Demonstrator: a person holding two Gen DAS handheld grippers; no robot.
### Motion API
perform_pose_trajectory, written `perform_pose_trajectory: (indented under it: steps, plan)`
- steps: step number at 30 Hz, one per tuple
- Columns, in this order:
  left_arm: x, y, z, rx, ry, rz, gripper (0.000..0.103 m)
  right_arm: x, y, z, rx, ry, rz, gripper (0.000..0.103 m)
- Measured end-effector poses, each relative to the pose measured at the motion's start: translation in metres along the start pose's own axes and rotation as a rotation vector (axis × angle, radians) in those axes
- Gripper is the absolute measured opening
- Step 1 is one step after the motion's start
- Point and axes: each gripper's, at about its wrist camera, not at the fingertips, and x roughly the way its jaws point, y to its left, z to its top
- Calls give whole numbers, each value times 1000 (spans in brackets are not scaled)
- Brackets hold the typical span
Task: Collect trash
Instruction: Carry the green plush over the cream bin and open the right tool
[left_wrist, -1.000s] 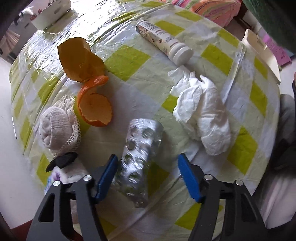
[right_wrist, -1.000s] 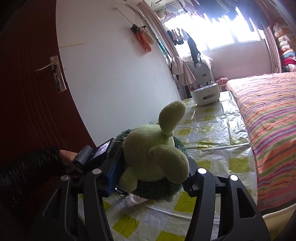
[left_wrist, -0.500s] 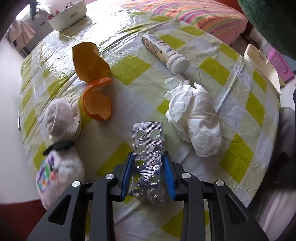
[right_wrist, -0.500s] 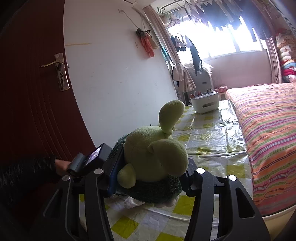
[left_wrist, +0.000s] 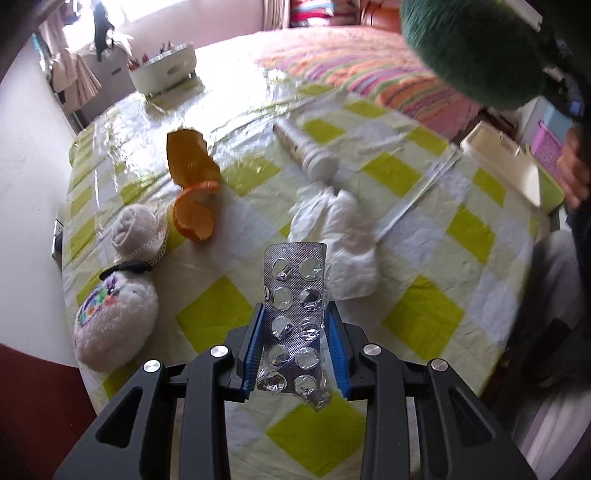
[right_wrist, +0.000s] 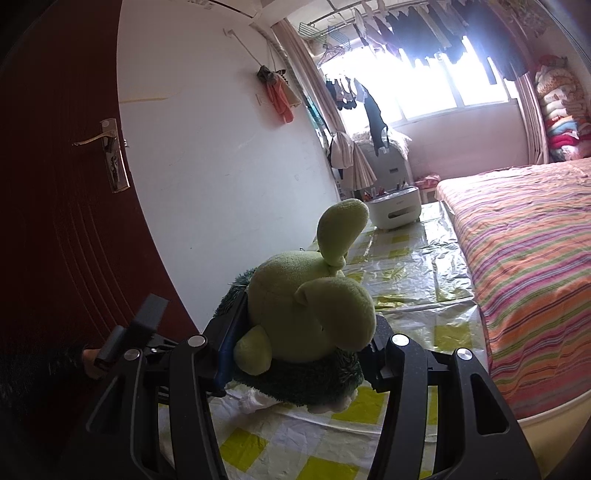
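Observation:
My left gripper (left_wrist: 295, 328) is shut on a used silver blister pack (left_wrist: 293, 295), held up off the checked tablecloth (left_wrist: 424, 317). Beyond it on the table lie a crumpled white tissue (left_wrist: 336, 236), orange peel (left_wrist: 192, 184) and a white tube bottle (left_wrist: 308, 151). My right gripper (right_wrist: 299, 336) is shut on a green plush toy (right_wrist: 306, 310), held above the table; its dark green fur (left_wrist: 465, 44) shows at the top right of the left wrist view.
A white plush doll (left_wrist: 114, 317) and a rolled cloth (left_wrist: 135, 232) sit at the table's left edge by the wall. A white organiser box (left_wrist: 162, 70) stands at the far end, a white lidded box (left_wrist: 502, 162) at the right. A striped bed (right_wrist: 524, 251) flanks the table.
My left gripper closed on the blister pack and lifted it off the table, tilting up so more of the room shows. The right gripper kept hold of the green plush toy, almost still.

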Motion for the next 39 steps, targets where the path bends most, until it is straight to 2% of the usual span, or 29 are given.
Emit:
perform_pose_trajectory:
  steps: [6,12,16,19,22,29,33,39]
  plan:
    - [-33,-34,5,-26,-135,36,31,-21,-7,-8,5,-34,-59,51]
    - [-60,-86,13,-33,-277,-7,32,-40,-31,-27,66,-41,-130,51]
    - [-70,-117,20,-65,-367,-70,32,-55,-49,-37,111,-48,-188,51]
    - [-75,-141,28,-46,-423,-70,32,-68,-59,-43,126,-60,-237,51]
    - [-74,-157,35,-55,-445,-140,32,-82,-64,-47,112,-74,-306,51]
    - [-56,-187,51,-42,-437,-218,32,-105,-85,-58,151,-80,-409,52]
    - [-53,-202,60,-1,-442,-236,32,-119,-102,-64,161,-80,-569,52]
    - [-44,-222,70,44,-429,-273,32,-126,-125,-73,222,-52,-697,52]
